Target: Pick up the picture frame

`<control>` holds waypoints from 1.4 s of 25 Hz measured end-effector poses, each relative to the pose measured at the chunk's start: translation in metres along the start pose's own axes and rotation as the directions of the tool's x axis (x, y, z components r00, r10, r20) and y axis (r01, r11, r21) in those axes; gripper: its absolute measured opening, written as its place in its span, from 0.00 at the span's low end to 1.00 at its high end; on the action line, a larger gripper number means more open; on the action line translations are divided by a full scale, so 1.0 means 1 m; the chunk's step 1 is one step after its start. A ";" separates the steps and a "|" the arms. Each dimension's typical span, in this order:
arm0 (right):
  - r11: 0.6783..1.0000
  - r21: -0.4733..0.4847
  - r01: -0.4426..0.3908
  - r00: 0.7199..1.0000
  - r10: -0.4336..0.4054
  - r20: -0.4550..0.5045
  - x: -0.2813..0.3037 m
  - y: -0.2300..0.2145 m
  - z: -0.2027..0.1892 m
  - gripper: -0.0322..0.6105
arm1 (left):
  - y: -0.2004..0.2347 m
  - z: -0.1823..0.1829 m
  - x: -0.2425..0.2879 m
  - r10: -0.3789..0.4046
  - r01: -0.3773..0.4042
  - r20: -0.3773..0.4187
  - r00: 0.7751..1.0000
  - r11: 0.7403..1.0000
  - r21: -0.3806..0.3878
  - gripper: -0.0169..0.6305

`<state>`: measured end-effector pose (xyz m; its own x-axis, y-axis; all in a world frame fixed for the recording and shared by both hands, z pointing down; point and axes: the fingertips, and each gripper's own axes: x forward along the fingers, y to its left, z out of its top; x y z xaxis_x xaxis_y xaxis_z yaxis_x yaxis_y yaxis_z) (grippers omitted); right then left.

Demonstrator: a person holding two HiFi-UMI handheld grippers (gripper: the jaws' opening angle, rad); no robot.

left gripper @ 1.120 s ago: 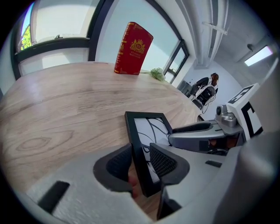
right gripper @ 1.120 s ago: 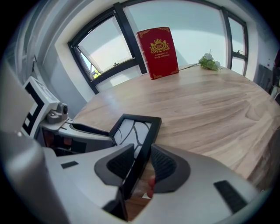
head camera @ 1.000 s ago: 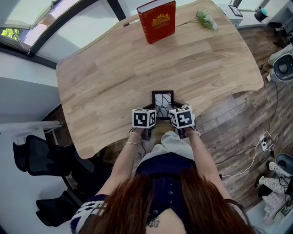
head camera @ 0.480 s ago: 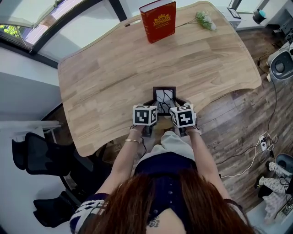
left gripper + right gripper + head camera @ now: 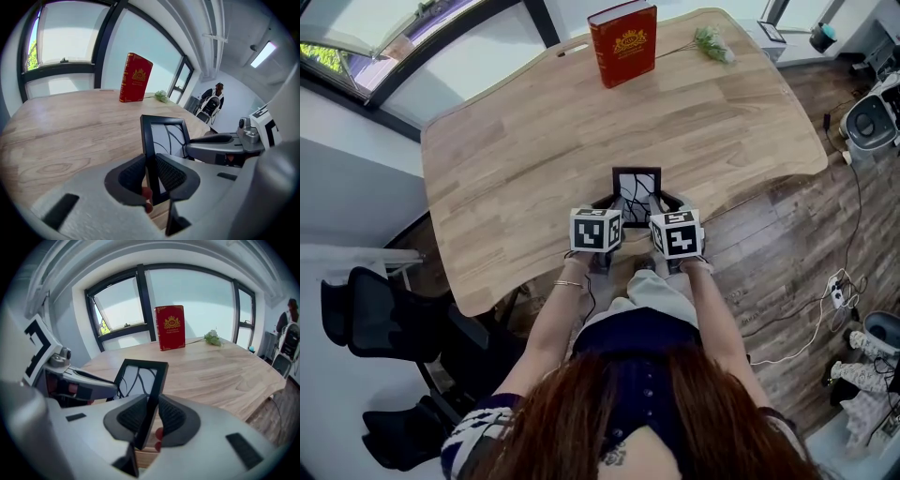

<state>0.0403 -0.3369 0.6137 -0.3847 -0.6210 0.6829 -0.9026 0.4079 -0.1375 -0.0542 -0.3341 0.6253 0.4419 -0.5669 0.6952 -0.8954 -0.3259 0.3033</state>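
A small black picture frame (image 5: 636, 190) with a white, black-lined picture hangs above the near edge of the wooden table (image 5: 534, 159). My left gripper (image 5: 611, 202) is shut on its left side rail, and its jaws have just been closing on that rail (image 5: 149, 154). My right gripper (image 5: 660, 201) is shut on the right side rail (image 5: 149, 411), its jaws likewise just closing. In the left gripper view the frame (image 5: 164, 140) stands upright between the pads, with the right gripper (image 5: 211, 143) beyond it. The right gripper view shows the frame (image 5: 140, 380) tilted and the left gripper (image 5: 82, 380) behind it.
A red book (image 5: 623, 43) stands upright at the table's far edge, with a small sprig of flowers (image 5: 712, 42) to its right. A black office chair (image 5: 384, 319) sits left of me. Cables lie on the wood floor (image 5: 787, 272) at the right.
Both grippers have risen with the frame between them. The frame has lifted off the table and now stands higher and farther from me in the head view.
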 end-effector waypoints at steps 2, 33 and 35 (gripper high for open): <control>1.000 -0.005 0.009 1.000 -0.009 0.019 -0.007 0.001 0.004 0.18 | -0.003 0.003 -0.005 -0.007 0.006 0.016 1.000 1.000 0.008 0.16; 0.993 -0.057 0.105 0.963 -0.087 0.253 -0.124 0.048 0.024 0.17 | -0.054 0.012 -0.112 -0.047 0.021 0.198 0.979 0.991 0.131 0.16; 0.992 -0.056 0.109 0.960 -0.090 0.264 -0.130 0.053 0.023 0.17 | -0.056 0.011 -0.119 -0.047 0.019 0.202 0.978 0.991 0.136 0.16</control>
<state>0.0377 -0.2500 0.5012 -0.3391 -0.8096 0.4791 -0.9267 0.3752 -0.0219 -0.0563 -0.2565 0.5186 0.4851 -0.6921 0.5344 -0.8710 -0.4366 0.2253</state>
